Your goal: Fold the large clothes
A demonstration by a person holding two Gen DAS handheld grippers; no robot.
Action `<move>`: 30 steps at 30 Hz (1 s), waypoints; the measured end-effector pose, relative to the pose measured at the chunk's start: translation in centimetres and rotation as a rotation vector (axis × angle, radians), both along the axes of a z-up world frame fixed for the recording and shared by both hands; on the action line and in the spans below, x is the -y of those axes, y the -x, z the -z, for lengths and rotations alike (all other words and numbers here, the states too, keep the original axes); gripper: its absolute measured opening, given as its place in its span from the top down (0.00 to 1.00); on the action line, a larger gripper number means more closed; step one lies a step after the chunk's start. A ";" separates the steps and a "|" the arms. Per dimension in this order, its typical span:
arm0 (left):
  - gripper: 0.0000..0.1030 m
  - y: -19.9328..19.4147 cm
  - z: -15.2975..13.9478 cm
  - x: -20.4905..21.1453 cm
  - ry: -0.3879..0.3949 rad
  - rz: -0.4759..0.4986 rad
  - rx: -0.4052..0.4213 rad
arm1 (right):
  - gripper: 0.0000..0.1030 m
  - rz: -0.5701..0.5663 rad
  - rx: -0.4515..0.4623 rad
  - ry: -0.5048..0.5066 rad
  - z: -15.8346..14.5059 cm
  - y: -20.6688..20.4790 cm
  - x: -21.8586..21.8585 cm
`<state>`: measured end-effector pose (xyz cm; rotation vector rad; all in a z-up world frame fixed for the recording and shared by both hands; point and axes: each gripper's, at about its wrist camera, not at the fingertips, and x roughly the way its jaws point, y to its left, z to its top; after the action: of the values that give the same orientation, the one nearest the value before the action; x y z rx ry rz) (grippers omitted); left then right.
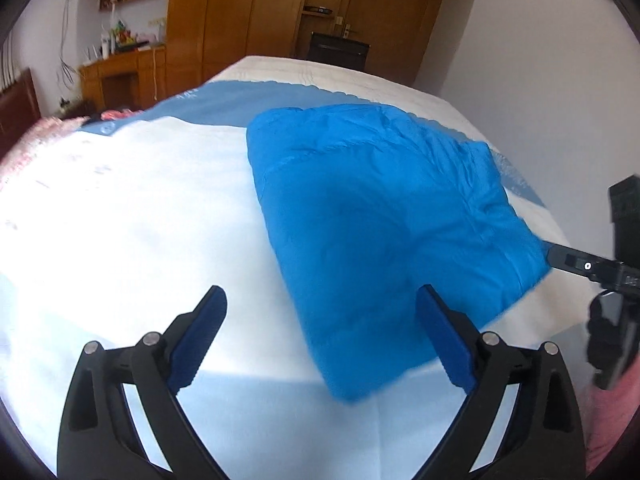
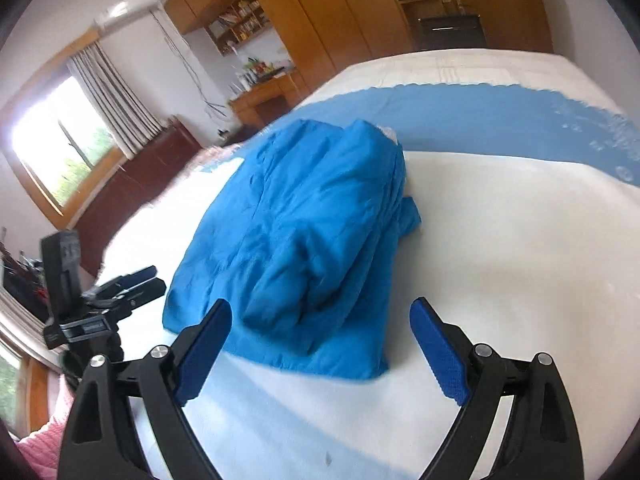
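While both tools hang above the bed with nothing between their fingers, the left gripper [image 1: 320, 334] has its blue-padded jaws spread wide over the near edge of the white sheet [image 1: 132, 216], and the right gripper [image 2: 322, 344] is spread just as wide on its own side. Just beyond the fingertips lies the blue jacket [image 1: 384, 220], folded into a puffy, roughly rectangular bundle that rests flat on the sheet, its near corner reaching between the left gripper's fingers in the left wrist view. In the right wrist view the same bundle shows a loose flap sticking out on its right side. Past the jacket a blue band [image 2: 500, 120] crosses the bedcover. Farther back stand a wooden wardrobe [image 1: 240, 12], a desk [image 1: 124, 76] with cluttered shelves, and a curtained window [image 2: 60, 140].
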<state>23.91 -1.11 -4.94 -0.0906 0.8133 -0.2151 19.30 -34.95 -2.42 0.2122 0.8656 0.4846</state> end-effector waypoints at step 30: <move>0.04 16.2 -5.3 2.0 -0.134 -0.079 0.134 | 0.04 0.125 0.111 0.242 -3.6 16.4 -5.0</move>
<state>7.69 -3.10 0.37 0.0175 0.6869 -0.0909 2.91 -29.91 1.19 0.0166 0.7896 0.2693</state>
